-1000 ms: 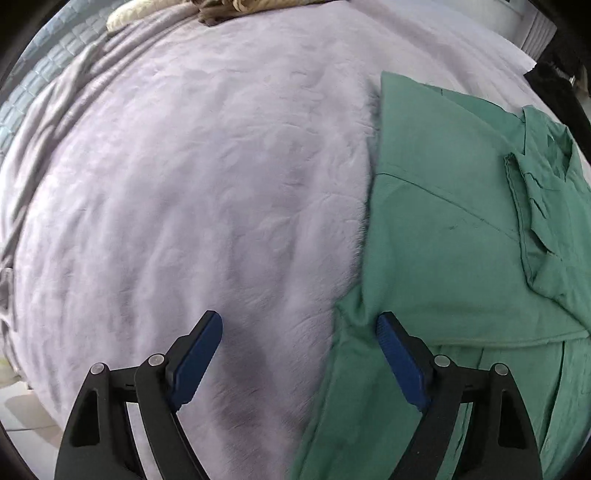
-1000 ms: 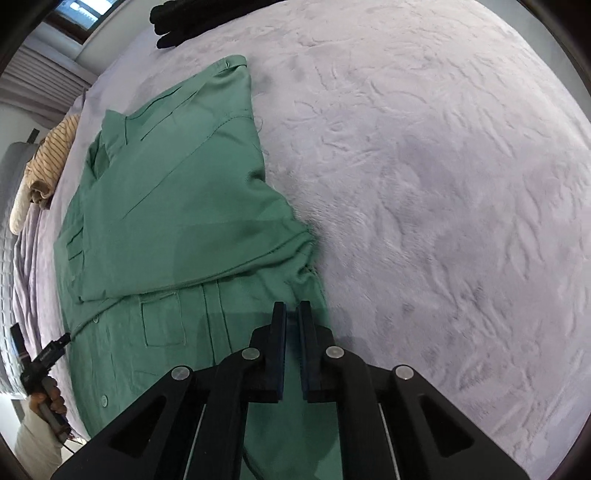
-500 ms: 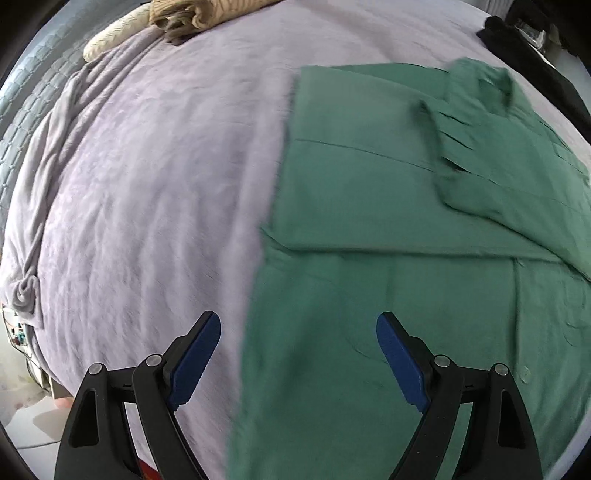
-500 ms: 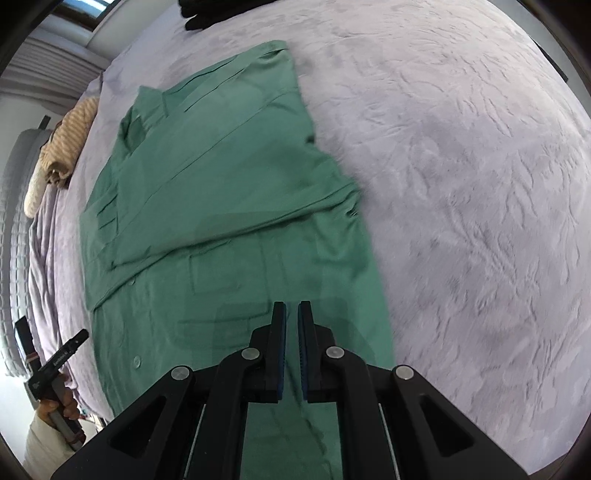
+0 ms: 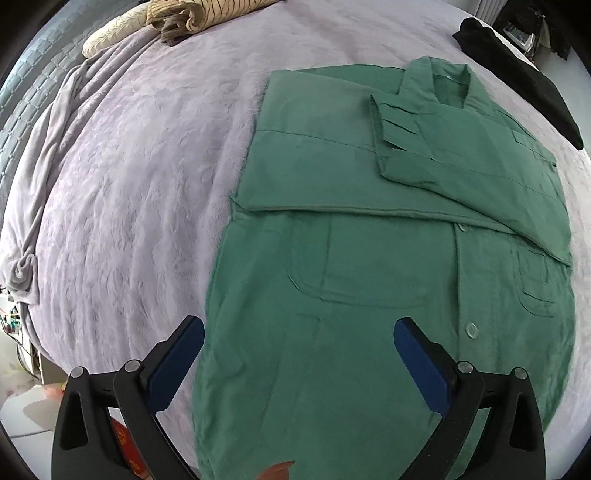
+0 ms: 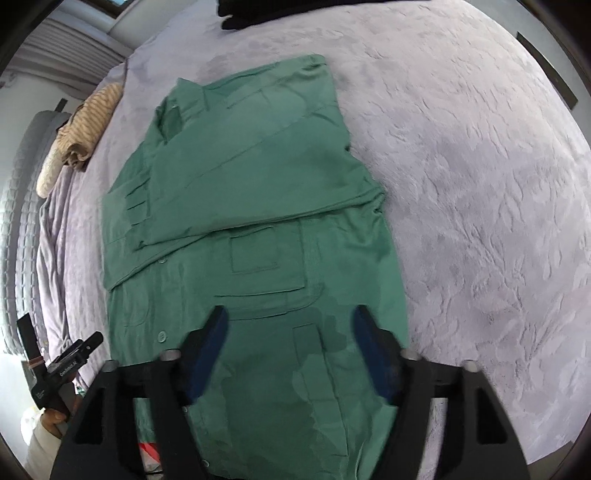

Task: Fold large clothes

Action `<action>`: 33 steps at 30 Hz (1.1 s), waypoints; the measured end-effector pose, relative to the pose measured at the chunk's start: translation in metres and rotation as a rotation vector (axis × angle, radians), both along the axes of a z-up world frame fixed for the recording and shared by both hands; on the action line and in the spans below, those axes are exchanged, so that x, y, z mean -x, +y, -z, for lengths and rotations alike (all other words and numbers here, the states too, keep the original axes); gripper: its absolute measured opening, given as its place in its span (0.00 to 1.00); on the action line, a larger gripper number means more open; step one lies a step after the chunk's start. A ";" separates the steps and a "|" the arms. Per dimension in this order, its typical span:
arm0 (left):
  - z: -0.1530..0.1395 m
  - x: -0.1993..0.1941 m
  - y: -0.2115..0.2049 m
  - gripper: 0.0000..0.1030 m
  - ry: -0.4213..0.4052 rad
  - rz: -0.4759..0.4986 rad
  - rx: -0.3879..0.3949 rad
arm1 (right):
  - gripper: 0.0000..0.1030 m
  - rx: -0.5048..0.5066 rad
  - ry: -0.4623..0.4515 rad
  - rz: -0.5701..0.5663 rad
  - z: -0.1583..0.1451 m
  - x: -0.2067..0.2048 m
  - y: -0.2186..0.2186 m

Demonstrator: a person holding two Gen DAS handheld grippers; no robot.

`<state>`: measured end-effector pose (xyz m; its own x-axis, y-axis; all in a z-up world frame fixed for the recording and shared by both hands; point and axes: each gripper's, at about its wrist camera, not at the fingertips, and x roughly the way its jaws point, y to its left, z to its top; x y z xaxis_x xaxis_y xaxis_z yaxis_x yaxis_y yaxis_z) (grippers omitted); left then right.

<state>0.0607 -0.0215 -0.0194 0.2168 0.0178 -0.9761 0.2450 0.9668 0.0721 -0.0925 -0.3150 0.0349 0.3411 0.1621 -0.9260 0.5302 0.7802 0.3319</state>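
Observation:
A large green button shirt [image 5: 369,258] lies flat on a lilac bedspread [image 5: 129,166], collar at the far end, both sleeves folded across the chest. It also shows in the right wrist view [image 6: 258,229]. My left gripper [image 5: 299,350] is open and empty, hovering over the shirt's lower left part near the hem. My right gripper [image 6: 291,347] is open and empty above the shirt's lower right part. The left gripper also shows at the left edge of the right wrist view [image 6: 62,365].
A striped beige cloth [image 5: 192,18] lies rolled at the far end of the bed. A black garment [image 5: 524,70] lies at the far right. The bedspread [image 6: 480,184] stretches to the right of the shirt. A grey quilted headboard [image 6: 22,229] stands on the left.
Both grippers have drawn back toward the shirt's hem, so the whole shirt shows. My right gripper has gone from shut to open. My left gripper stayed open.

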 end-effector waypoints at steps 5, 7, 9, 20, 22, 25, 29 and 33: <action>-0.004 0.011 -0.007 1.00 0.022 0.008 0.001 | 0.84 0.006 -0.020 -0.036 -0.013 0.001 0.009; -0.005 0.016 -0.011 1.00 0.033 0.015 0.001 | 0.85 0.014 -0.031 -0.054 -0.017 0.001 0.012; -0.005 0.019 -0.014 1.00 0.035 0.026 -0.003 | 0.86 0.031 -0.042 -0.083 -0.022 0.002 0.018; -0.015 0.034 -0.026 1.00 0.051 0.076 -0.015 | 1.00 0.036 -0.022 -0.140 -0.025 0.009 0.037; -0.020 0.036 -0.025 1.00 0.040 0.071 -0.026 | 1.00 0.048 -0.014 -0.145 -0.026 0.011 0.040; -0.025 0.037 -0.021 1.00 0.025 0.048 -0.036 | 1.00 0.064 -0.005 -0.157 -0.029 0.014 0.043; -0.029 0.040 -0.015 1.00 0.031 0.036 -0.030 | 1.00 0.086 0.010 -0.172 -0.030 0.015 0.044; -0.033 0.049 -0.012 1.00 0.024 0.030 -0.026 | 1.00 0.088 0.023 -0.191 -0.026 0.016 0.045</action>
